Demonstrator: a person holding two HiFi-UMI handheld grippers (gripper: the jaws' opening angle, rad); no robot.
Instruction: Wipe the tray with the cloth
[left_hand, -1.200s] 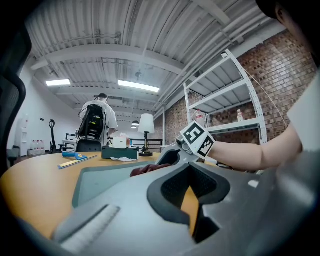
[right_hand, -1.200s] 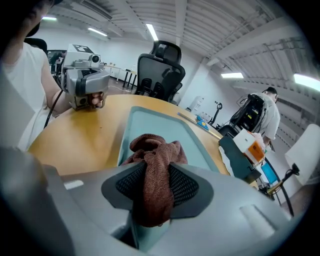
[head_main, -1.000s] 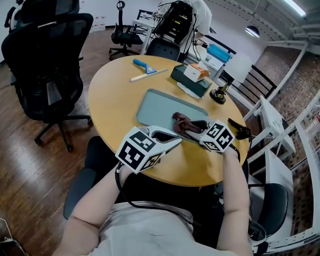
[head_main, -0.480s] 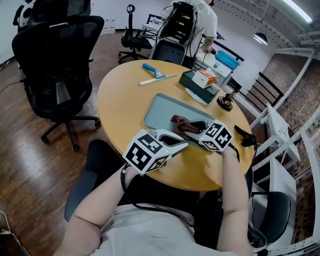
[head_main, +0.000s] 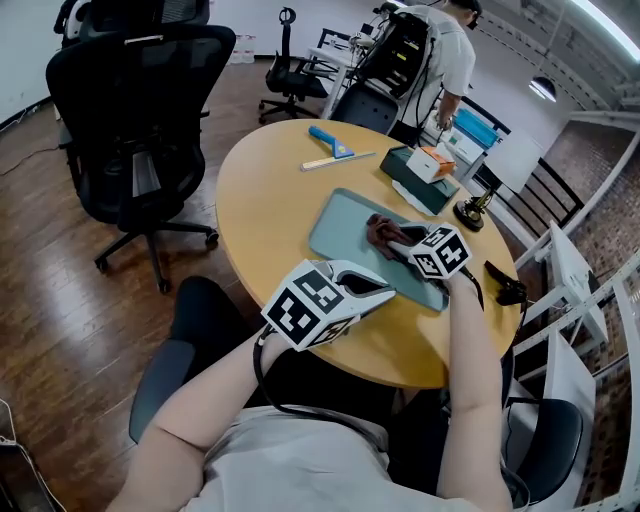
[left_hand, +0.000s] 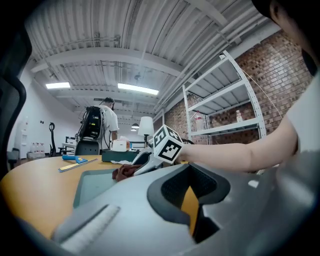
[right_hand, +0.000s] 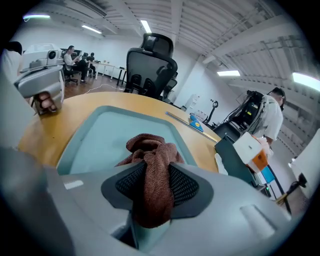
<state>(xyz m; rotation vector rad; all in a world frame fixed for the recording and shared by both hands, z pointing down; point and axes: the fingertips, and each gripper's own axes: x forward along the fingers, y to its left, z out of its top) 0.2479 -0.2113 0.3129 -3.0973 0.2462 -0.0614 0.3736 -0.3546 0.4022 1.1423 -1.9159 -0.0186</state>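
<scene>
right gripper (head_main: 392, 238): grasping cloth (head_main: 379, 228), slid toward tray (head_main: 340, 228) far edge | left gripper (head_main: 384, 291): clenched, empty, still at tray's near edge

i'm in an open-plan office with a workshop feel: black mesh office chairs (head_main: 140, 110) on castors stand on a dark wood floor (head_main: 60, 300) around my round wooden worktop (head_main: 265, 215). farther back, people (right_hand: 75, 55) sit at a row of desks, and a person (head_main: 450, 50) stands at another desk. one wall is bare brick (left_hand: 280, 65) with white metal shelving (left_hand: 220, 100) against it, and strip lights (left_hand: 137, 89) hang under a ribbed ceiling (left_hand: 125, 30)
</scene>
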